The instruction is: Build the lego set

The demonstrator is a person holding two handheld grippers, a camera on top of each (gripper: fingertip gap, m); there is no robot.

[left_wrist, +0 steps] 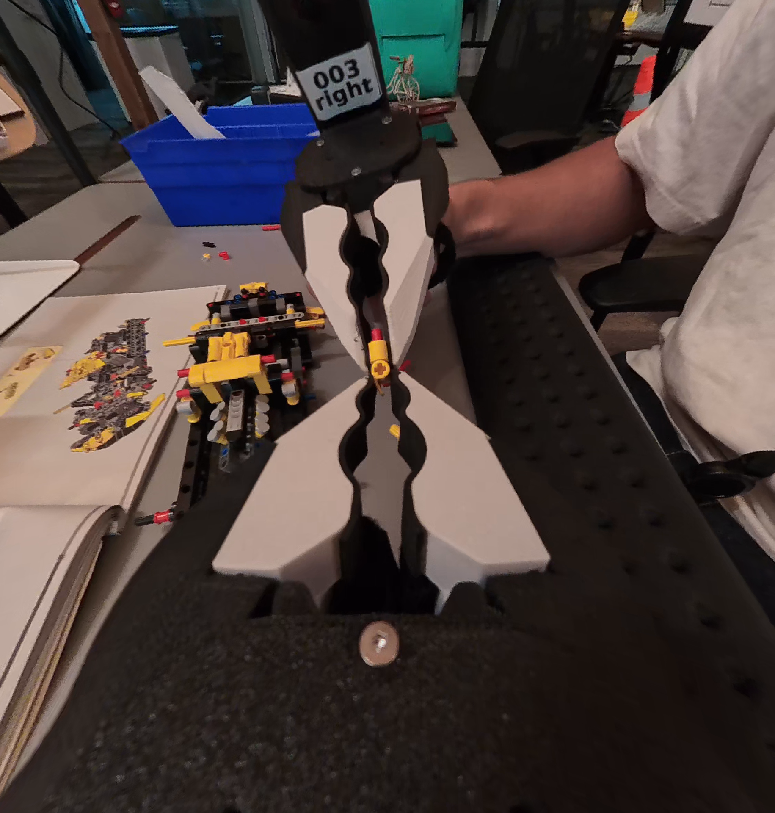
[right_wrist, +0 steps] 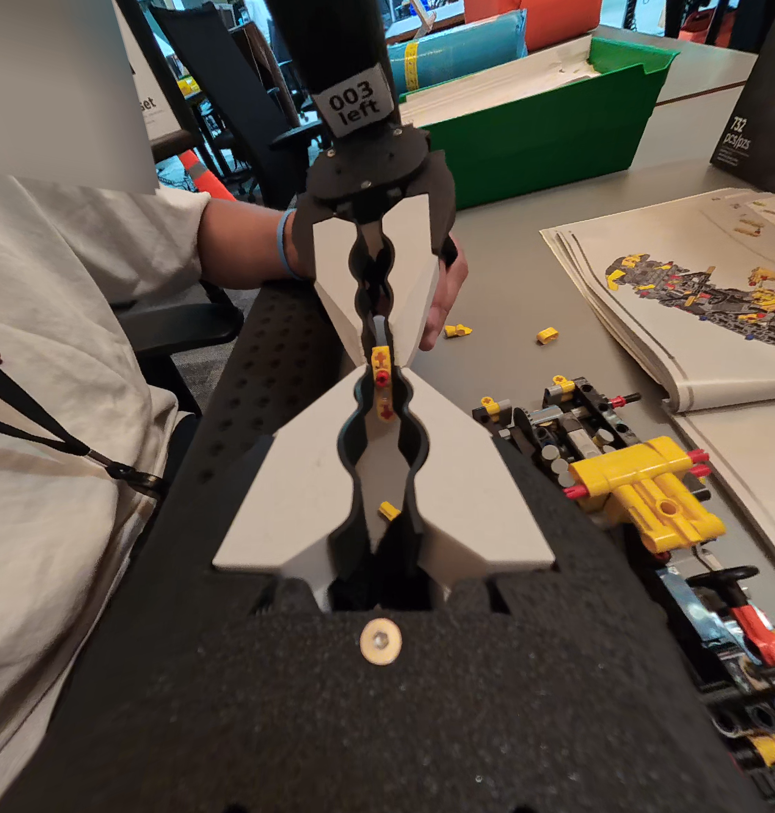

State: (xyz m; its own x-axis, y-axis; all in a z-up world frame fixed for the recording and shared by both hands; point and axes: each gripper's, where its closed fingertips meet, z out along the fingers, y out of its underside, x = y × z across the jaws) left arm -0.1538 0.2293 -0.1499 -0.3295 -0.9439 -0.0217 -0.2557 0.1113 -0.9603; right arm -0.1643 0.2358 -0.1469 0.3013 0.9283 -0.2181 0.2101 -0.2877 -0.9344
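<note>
A white label (left_wrist: 342, 88) with dark print is sitting on the black stem above the right gripper (left_wrist: 378, 358). A matching grey label (right_wrist: 354, 105) is showing on the stem of the left gripper (right_wrist: 381, 354). Pale print is running down a dark box (right_wrist: 744, 136) at the counter's right edge. A white board (right_wrist: 147, 105) behind the person's sleeve is carrying dark letters, cut off. The open booklet (right_wrist: 684, 272) is showing pictures; its small print is staying too fine to read.
</note>
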